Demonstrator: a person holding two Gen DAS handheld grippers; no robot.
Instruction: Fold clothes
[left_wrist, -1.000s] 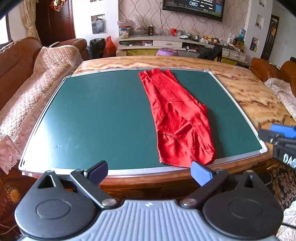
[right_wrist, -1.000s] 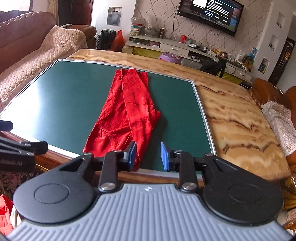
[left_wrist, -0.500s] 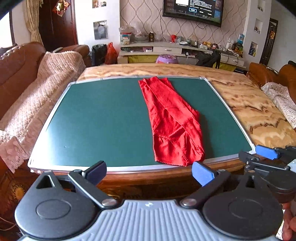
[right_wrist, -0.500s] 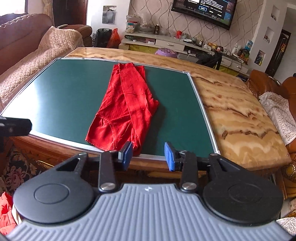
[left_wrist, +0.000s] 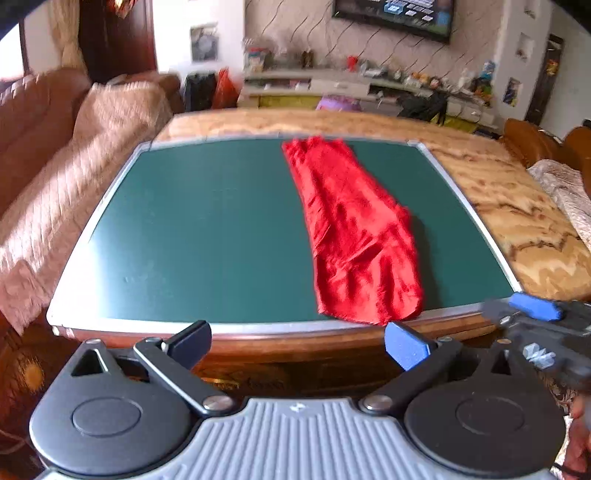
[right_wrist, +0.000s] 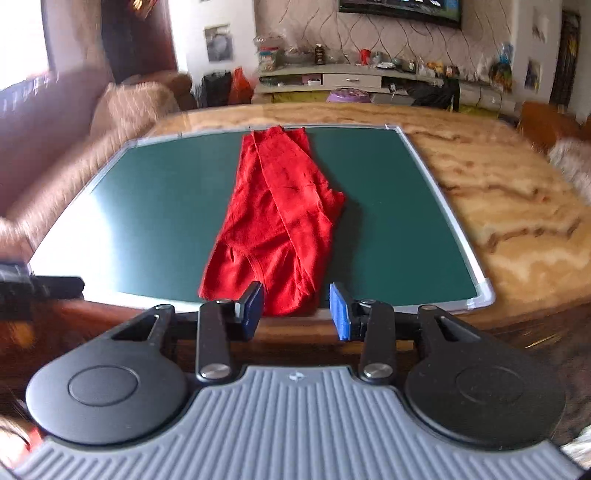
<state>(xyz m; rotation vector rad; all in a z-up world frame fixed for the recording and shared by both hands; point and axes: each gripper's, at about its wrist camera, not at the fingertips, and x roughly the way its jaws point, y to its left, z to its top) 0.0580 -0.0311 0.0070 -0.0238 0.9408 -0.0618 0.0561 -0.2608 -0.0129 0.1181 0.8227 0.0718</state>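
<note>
While both grippers were held open & empty off the near edge, the red garment (right_wrist: 280, 221) was laid lengthwise near-to-far on the green mat (right_wrist: 155, 206), its near end closest to the right gripper (right_wrist: 296, 308), w/ the left gripper (left_wrist: 297, 345) further off to the side.

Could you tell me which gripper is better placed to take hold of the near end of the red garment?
Probably the right gripper: open, lined up with the red garment's near hem. The left gripper, also open, faces bare green mat.

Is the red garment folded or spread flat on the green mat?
Folded lengthwise: the red garment lies as a narrow strip with overlapping layers along its length.
</note>
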